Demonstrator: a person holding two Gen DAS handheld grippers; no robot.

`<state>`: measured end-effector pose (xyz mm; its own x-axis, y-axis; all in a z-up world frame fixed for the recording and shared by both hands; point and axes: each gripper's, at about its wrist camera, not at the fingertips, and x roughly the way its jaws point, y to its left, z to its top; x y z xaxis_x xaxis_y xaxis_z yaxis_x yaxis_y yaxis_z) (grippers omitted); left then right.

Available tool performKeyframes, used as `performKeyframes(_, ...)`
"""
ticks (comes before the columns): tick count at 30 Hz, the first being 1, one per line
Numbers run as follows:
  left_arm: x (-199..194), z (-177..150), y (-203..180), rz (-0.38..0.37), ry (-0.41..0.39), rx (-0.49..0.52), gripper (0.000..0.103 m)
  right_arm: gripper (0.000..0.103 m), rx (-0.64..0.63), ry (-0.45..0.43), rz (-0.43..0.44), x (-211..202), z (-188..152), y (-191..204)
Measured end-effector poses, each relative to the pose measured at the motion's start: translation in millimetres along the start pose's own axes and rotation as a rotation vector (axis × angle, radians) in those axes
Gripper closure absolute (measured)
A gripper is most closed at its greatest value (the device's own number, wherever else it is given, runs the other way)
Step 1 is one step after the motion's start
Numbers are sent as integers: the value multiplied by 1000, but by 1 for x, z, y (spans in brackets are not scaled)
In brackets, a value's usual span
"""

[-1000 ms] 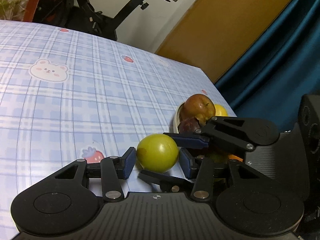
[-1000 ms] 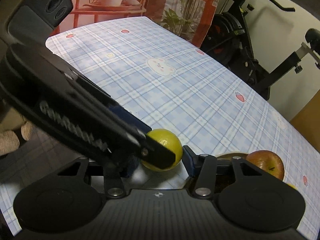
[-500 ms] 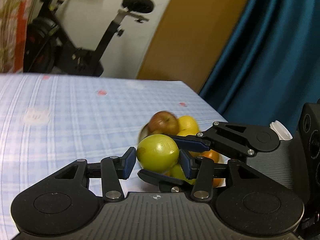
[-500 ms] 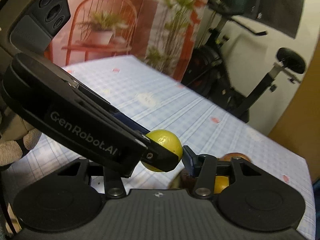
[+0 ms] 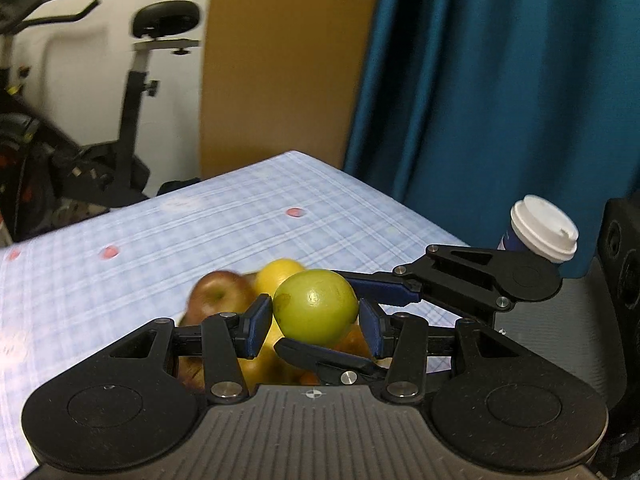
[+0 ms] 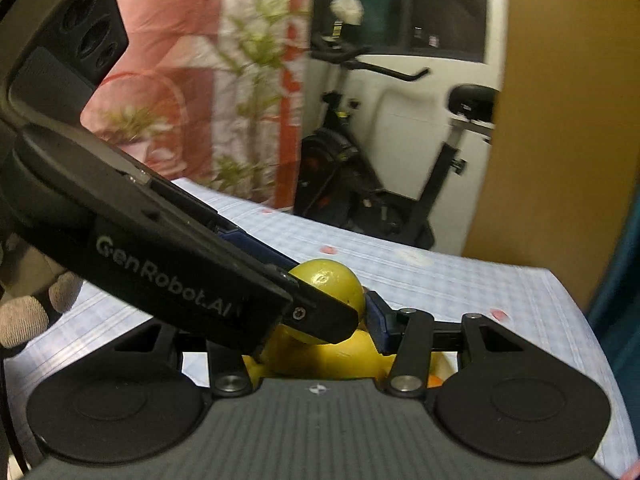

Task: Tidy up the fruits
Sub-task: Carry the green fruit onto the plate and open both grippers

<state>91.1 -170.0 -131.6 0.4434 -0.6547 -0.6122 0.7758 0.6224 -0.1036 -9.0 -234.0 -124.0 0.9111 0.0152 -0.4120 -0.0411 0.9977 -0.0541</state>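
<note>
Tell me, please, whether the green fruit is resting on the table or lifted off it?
Lifted. The green fruit is clamped between both grippers' pads, above the other fruits, with nothing under it.

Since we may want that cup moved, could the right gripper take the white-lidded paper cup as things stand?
Probably not: the right gripper and left gripper both clamp the round green fruit, while the white-lidded paper cup stands apart.

Your left gripper (image 5: 316, 320): matte black linkage arms, silver screws, blue pads, ribbed grey housing w/ crosshair mark. Right gripper (image 6: 320, 320): same build. "GenRobot.AI" in white on left one's arm. Knit glove (image 6: 28, 312) far left.
</note>
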Motion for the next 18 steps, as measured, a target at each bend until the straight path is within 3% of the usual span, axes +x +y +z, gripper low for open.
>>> performKeyframes(9,41,2,-8,17,105,41,53,53,174,11,-21,3,-25,-51)
performKeyframes(18,54,3,-9,42,130,36,53,53,231,12,1,11,-37,-64)
